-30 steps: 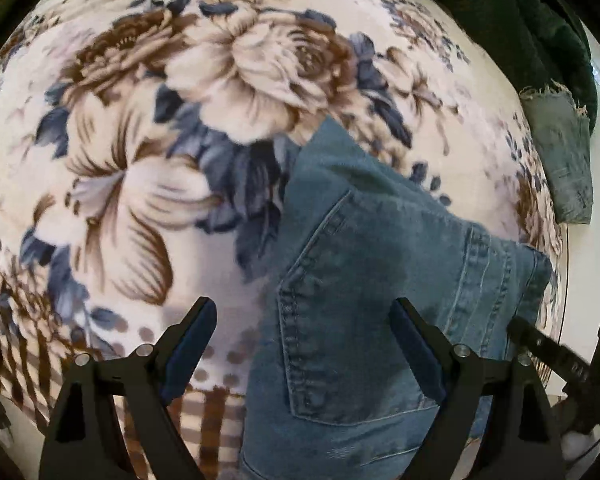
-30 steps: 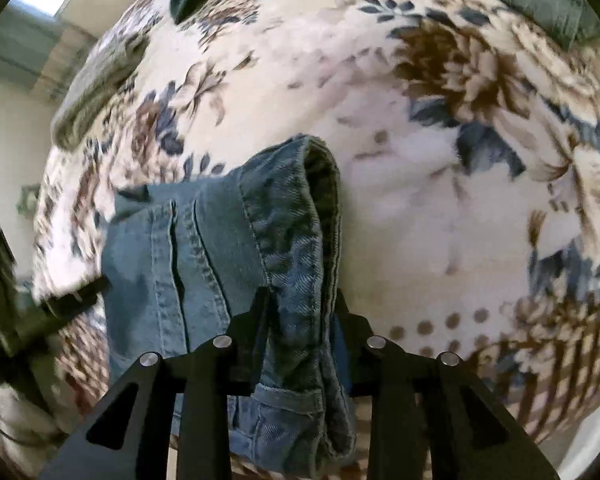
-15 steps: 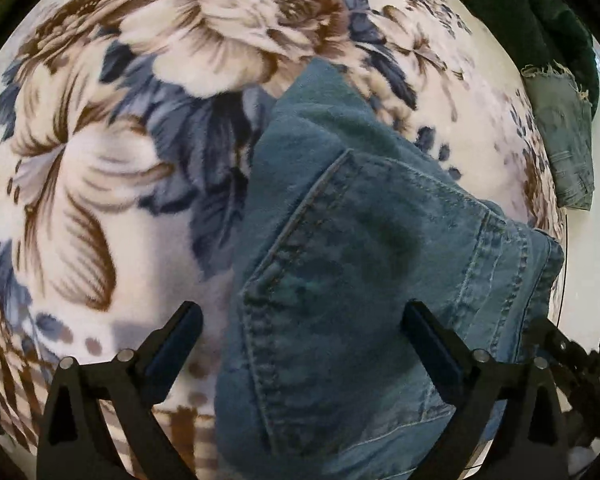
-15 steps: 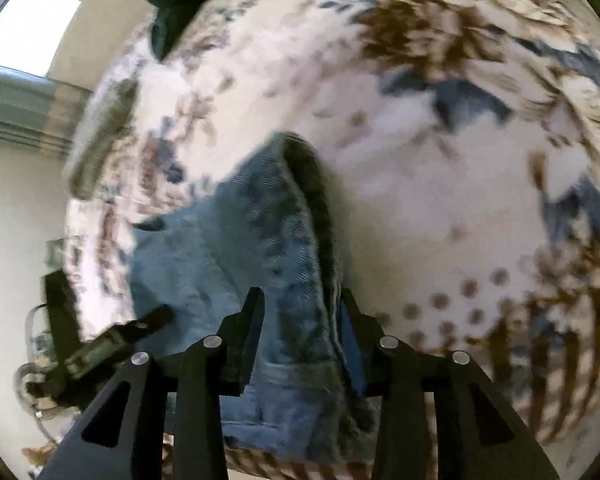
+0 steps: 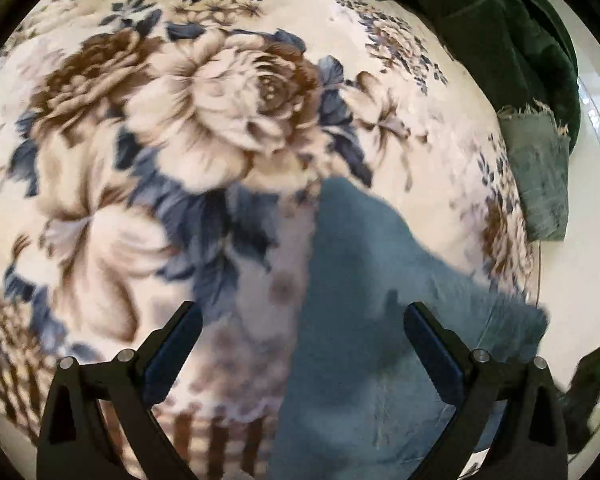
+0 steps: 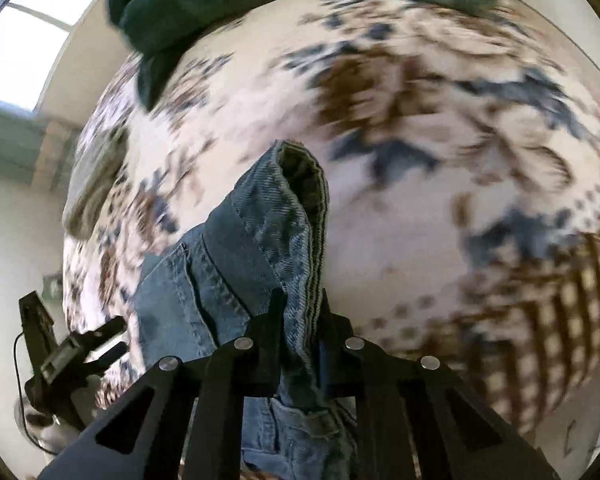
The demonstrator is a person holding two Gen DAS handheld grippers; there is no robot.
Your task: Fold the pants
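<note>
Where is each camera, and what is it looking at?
Left wrist: sits on the left claw, looking along its open fingers at the jeans on the flowered blanket.
Right wrist: sits on the right claw, looking along fingers shut on the jeans; the left claw shows at the left.
Shared: jeans, blanket, dark green cloth.

My left gripper (image 5: pixel 300 344) hangs with its jaws spread wide, gripping nothing. My right gripper (image 6: pixel 298 312) has its jaws pinched tight on the folded pants (image 6: pixel 268 232).
</note>
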